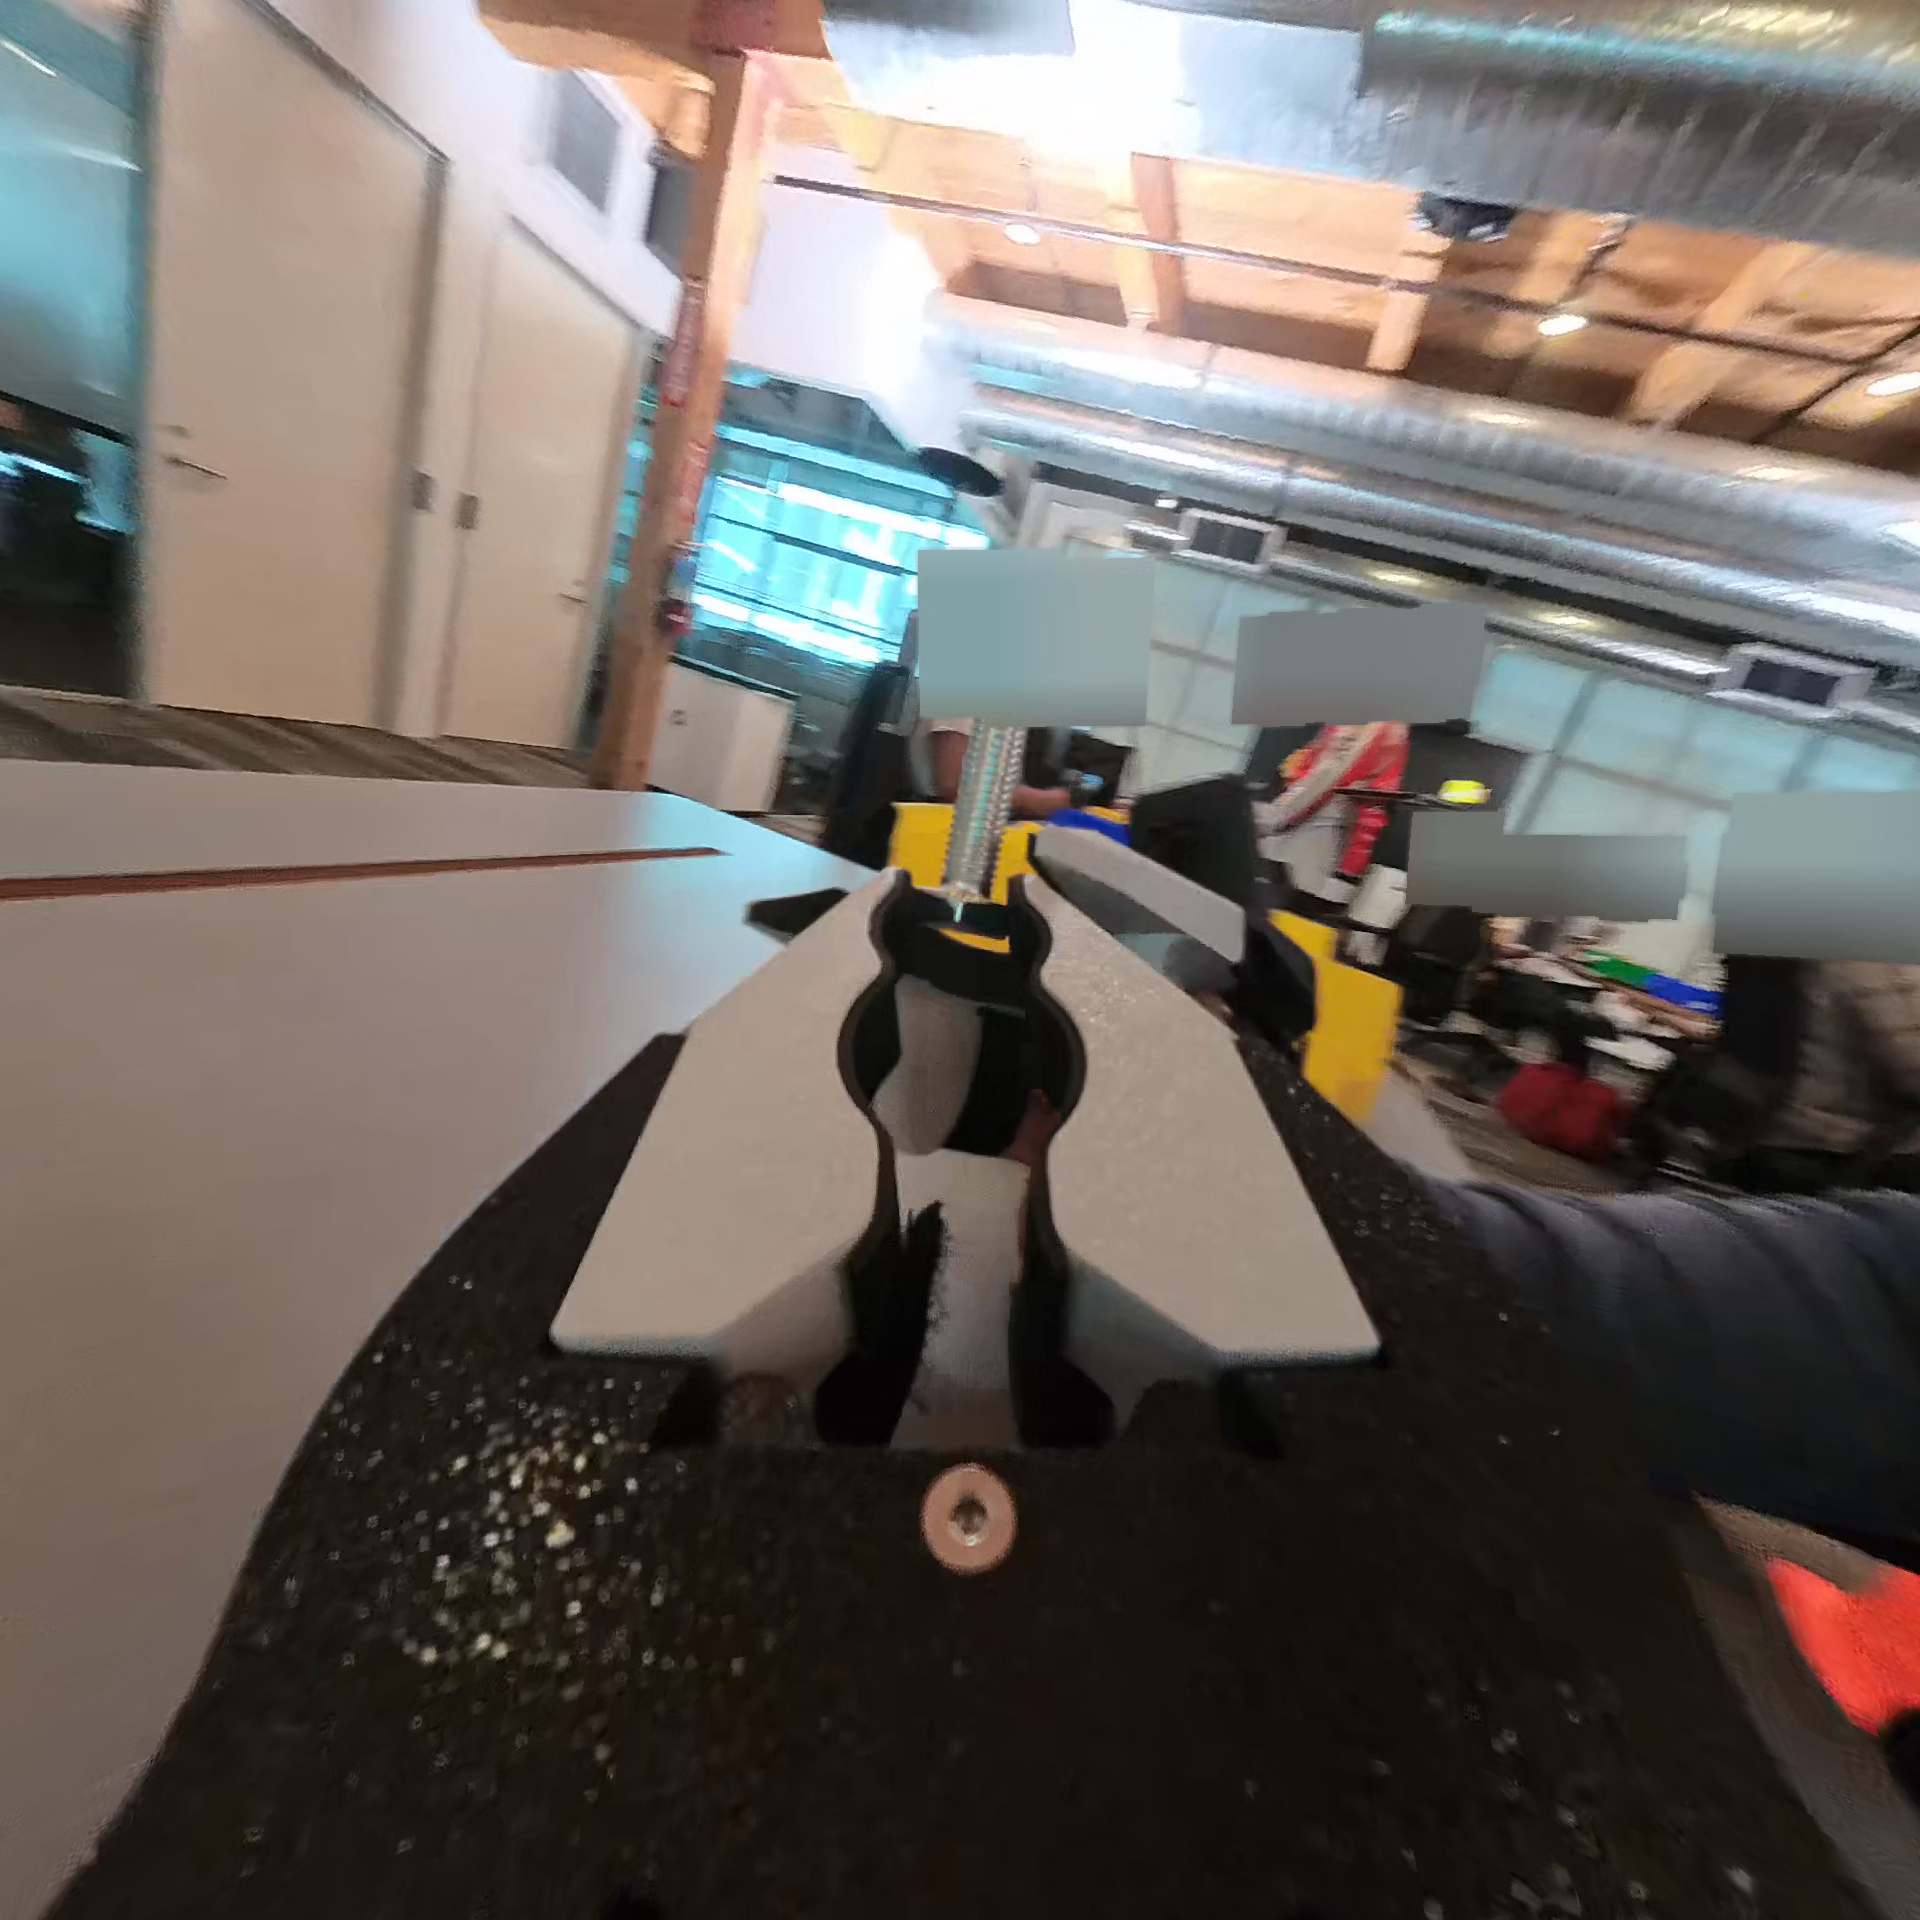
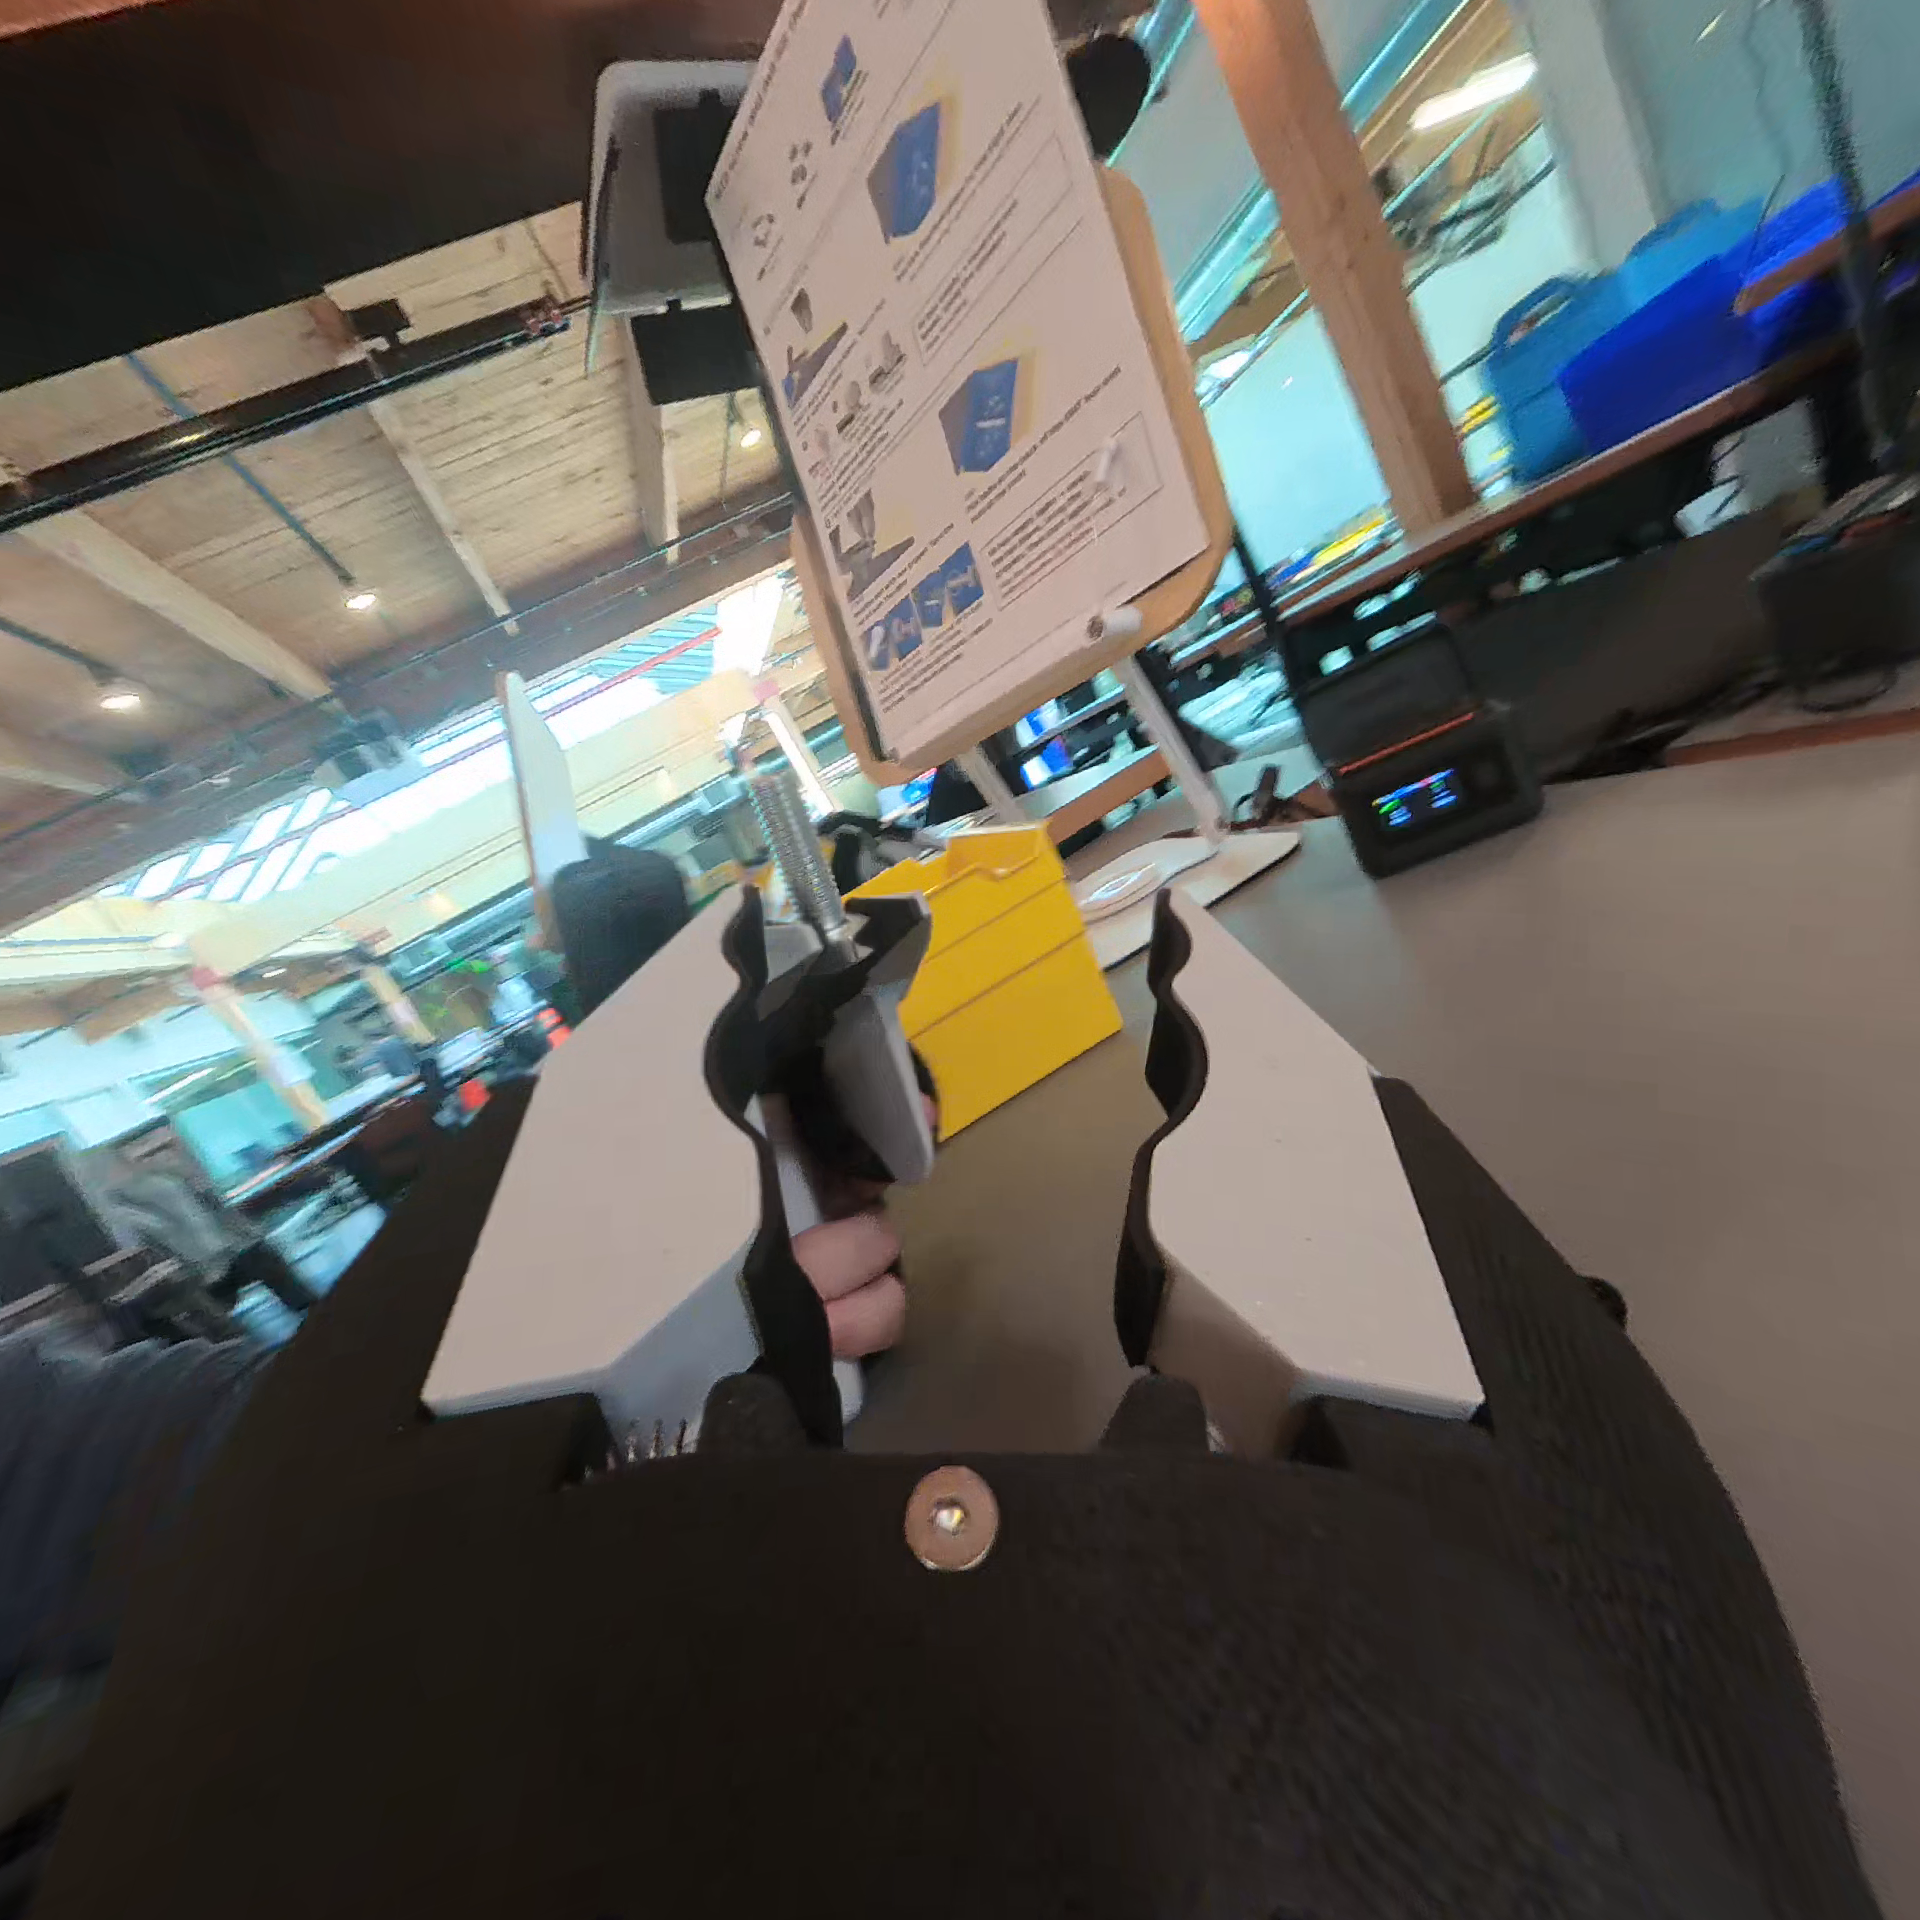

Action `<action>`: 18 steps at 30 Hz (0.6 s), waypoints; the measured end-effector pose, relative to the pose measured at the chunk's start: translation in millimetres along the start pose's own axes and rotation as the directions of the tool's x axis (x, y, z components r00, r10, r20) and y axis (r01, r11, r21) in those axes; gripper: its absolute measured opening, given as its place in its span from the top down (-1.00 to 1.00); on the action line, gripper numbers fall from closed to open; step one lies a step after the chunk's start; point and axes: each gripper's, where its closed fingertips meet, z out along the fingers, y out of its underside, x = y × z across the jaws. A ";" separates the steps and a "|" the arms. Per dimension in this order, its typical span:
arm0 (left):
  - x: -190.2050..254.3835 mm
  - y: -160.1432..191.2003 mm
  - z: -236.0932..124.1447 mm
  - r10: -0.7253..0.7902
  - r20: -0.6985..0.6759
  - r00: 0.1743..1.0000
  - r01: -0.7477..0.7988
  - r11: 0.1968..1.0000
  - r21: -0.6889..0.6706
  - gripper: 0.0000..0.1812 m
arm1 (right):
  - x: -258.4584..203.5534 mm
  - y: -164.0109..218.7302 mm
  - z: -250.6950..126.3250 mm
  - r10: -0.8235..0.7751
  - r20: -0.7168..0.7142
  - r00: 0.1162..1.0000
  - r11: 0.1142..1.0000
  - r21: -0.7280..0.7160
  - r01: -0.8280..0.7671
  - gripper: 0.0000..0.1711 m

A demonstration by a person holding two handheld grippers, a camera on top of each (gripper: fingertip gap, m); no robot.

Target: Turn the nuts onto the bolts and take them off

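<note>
My left gripper (image 1: 961, 914) is shut on the head end of a silver bolt (image 1: 985, 800), and the threaded shaft stands up out of the fingertips. In the right wrist view the same left gripper (image 2: 831, 961) holds the bolt (image 2: 795, 847) upright just inside my right gripper's left finger (image 2: 623, 1143). My right gripper (image 2: 956, 920) is open wide and empty, its jaws on either side of the left gripper's tip. One of its fingers (image 1: 1143, 894) shows right of the bolt in the left wrist view. I cannot make out a nut.
A yellow box (image 2: 1008, 977) stands on the grey table (image 2: 1558, 987) just beyond both grippers and also shows in the left wrist view (image 1: 1345, 1018). An instruction sheet on a wooden stand (image 2: 977, 395) rises behind it. A black power unit (image 2: 1423, 790) sits far right. People stand in the background. My left and right fingertips are right by each other. Between my right fingertips and the black power unit (image 2: 1423, 790) there is roughly 25 cm.
</note>
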 end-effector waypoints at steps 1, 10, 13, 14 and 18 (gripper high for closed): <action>-6.3 -1.5 -1.6 0.038 0.064 0.997 -0.039 0.999 0.009 0.83 | 5.7 -3.2 -0.8 -0.033 -0.049 0.998 0.998 0.043 0.036 0.17; -31.4 -18.3 -19.1 0.128 0.313 0.941 -0.159 0.984 0.076 0.82 | 20.1 -34.4 -18.7 -0.311 -0.400 0.862 0.898 0.172 0.404 0.40; -34.7 -20.2 -22.4 0.121 0.322 0.939 -0.154 0.985 0.077 0.83 | -11.1 -13.5 -12.8 -0.450 -0.168 0.877 0.890 -0.007 0.455 0.56; -36.1 -20.9 -23.6 0.114 0.322 0.940 -0.147 0.986 0.078 0.82 | -21.6 6.1 -14.0 -0.445 -0.045 0.894 0.891 -0.124 0.437 0.65; -43.4 -23.3 -27.8 0.077 0.335 0.939 -0.116 0.989 0.096 0.83 | -62.2 93.7 -47.6 -0.180 0.303 0.936 0.746 -0.578 0.330 0.76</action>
